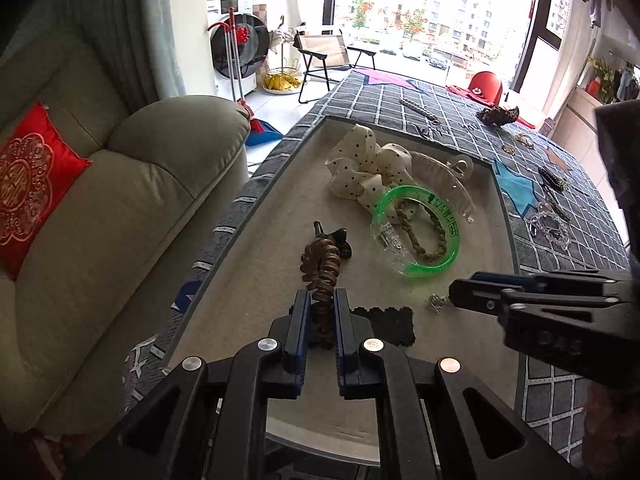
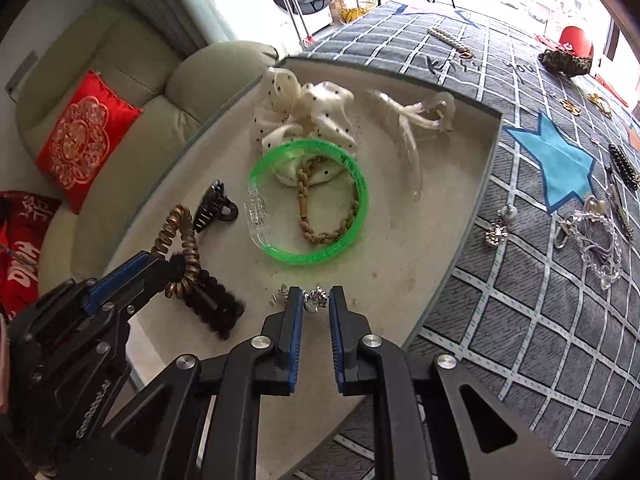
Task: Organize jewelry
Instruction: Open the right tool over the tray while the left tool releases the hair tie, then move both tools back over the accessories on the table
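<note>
On the beige felt tray [image 2: 460,216], a bronze spiral coil hair tie [image 1: 322,276] is pinched by the left gripper [image 1: 322,312], presumably to be laid among the gathered pieces. A small silver crystal earring [image 2: 316,299] lies on the felt between the parted pads of the right gripper [image 2: 316,300], seemingly released for sorting. Its finer shape cannot be made out behind the fingertips.

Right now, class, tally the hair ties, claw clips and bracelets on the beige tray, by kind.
Hair ties: 2 (polka-dot scrunchie, brown spiral tie)
Claw clips: 2 (clear clip, black clip)
Bracelets: 2 (green bangle, braided bracelet)
Total: 6
</note>
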Available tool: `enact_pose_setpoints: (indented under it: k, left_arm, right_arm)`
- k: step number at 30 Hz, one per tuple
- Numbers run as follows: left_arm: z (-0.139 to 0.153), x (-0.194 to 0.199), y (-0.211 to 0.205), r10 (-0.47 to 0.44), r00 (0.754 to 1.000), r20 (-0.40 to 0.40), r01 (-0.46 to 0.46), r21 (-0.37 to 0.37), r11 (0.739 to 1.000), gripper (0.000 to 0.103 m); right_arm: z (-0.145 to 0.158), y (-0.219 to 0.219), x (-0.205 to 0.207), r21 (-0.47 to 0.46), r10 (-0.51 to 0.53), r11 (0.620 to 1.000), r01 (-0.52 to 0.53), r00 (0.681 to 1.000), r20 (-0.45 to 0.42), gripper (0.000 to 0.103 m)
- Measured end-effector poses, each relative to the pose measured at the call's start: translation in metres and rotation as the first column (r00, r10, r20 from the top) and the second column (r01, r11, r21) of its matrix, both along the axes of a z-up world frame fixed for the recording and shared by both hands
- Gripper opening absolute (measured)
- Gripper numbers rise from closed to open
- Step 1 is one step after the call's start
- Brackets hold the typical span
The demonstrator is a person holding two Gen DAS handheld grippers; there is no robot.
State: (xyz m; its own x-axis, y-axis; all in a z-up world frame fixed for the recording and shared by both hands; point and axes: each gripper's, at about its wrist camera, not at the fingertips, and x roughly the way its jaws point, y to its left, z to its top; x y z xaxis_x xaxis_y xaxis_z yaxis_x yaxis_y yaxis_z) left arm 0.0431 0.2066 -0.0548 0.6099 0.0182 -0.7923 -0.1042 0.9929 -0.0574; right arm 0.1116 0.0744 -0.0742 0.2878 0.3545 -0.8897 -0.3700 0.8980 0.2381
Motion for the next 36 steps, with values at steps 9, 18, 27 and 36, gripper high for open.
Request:
enact_pose_setpoints:
  k: [9,18,27,36]
  left_arm:
    - [0.011,-0.001,-0.012,-0.010,1.000,0.023,0.009,0.035,0.999,0.013]
    - [0.016,0.000,-0.026,-0.027,0.999,0.022,0.026,0.045,0.999,0.035]
    - [0.036,-0.002,-0.058,-0.054,0.995,0.081,0.045,0.107,0.993,0.103]
    - [0.051,0.008,-0.128,-0.204,0.976,0.081,0.200,0.053,0.978,0.103]
  right_arm:
    - [0.041,-0.056,-0.013,0.079,-0.099,0.993,0.093,0.991,0.087,0.067]
    - [0.043,-0.134,-0.029,0.098,-0.231,0.970,0.222,0.969,0.088,0.068]
    - [0.039,-0.209,-0.037,0.101,-0.355,0.933,0.345,0.930,0.095,0.071]
    - [0.031,-0.263,-0.028,0.081,-0.447,0.894,0.440,0.889,0.098,0.074]
